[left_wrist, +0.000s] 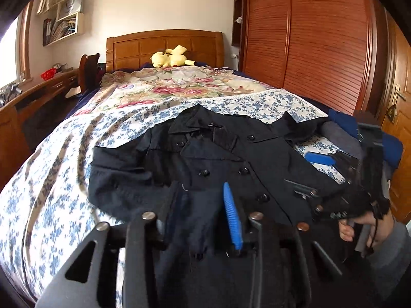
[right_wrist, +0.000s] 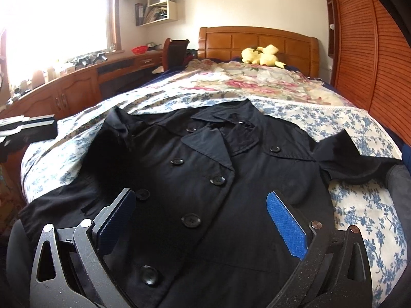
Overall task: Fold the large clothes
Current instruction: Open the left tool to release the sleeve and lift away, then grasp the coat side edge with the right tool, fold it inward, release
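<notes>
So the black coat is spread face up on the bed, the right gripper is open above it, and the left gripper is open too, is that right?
Not quite. The left gripper is shut on the coat, as the left wrist view shows. The rest holds: the coat lies face up on the bed and the right gripper is open above it.

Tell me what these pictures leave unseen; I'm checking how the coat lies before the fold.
- Coat hem: cut off by the bottom edge in both wrist views, behind the gripper frames.
- Left gripper grip: dark cloth bunches between the fingers in the left wrist view and hides one pad.
- Coat's sleeve end at the right gripper side: runs behind grey folded cloth, right wrist view.
</notes>
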`<state>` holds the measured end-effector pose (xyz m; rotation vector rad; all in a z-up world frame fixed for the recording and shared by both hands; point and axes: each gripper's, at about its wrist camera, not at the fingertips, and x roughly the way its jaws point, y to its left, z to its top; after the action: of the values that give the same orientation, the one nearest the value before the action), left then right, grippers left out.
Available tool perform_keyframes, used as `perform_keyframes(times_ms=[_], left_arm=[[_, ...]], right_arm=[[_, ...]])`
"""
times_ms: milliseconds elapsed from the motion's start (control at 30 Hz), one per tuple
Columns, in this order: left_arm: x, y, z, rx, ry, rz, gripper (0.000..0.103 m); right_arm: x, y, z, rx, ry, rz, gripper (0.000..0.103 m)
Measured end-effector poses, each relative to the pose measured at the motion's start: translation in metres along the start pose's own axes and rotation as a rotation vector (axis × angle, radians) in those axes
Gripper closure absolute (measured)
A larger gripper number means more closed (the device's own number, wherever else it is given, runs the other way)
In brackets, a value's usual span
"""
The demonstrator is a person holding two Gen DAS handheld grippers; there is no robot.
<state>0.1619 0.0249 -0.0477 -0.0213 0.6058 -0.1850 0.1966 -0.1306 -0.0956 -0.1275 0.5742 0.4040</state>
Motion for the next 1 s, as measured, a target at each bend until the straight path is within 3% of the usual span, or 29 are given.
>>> perform_keyframes(times_ms=[500, 1000], left_arm=[[-0.048, 0.056, -0.053, -0.093, -0.024, 0.097, 0.057], [-0.061, 0.093, -0.077, -0.142, -0.018, 0.166, 0.051]], right_arm=[[0.048, 0.055, 0.010, -0.062, 0.058, 0.076, 0.000], [0.109, 0.059, 0.007, -0.004, 0.169, 0.150, 0.001]])
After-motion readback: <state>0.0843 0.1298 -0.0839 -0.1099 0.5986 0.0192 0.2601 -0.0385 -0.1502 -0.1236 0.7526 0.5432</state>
